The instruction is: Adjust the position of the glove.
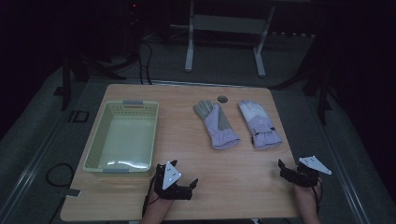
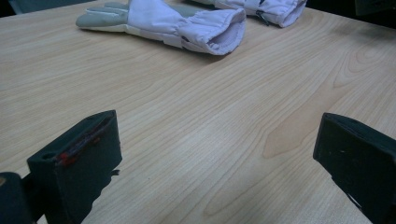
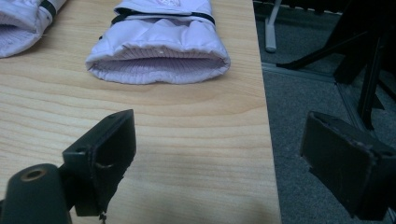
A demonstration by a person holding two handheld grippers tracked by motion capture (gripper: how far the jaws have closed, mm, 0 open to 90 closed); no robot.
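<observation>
While both gloves, the left glove (image 1: 216,125) and right glove (image 1: 259,123), lie flat just right of the empty basket (image 1: 122,136), nothing appears done: left gripper (image 1: 180,184) and right gripper (image 1: 292,171) hover nearer the table's front edge, jaws spread, holding nothing.

Small dark round thing (image 1: 222,98) at the table's far edge, too tiny and dim to identify. In the left gripper view, left glove (image 2: 163,23) losing its fingertips to the top edge, right glove (image 2: 261,9) down to a cuff sliver up there. In the right gripper view, right glove's fingers sliced off by the top border, left glove (image 3: 23,23) clipped at the corner. Room beyond the table sunk in darkness, shapes unreadable. Forearms cut by the bottom edge in the high view.
</observation>
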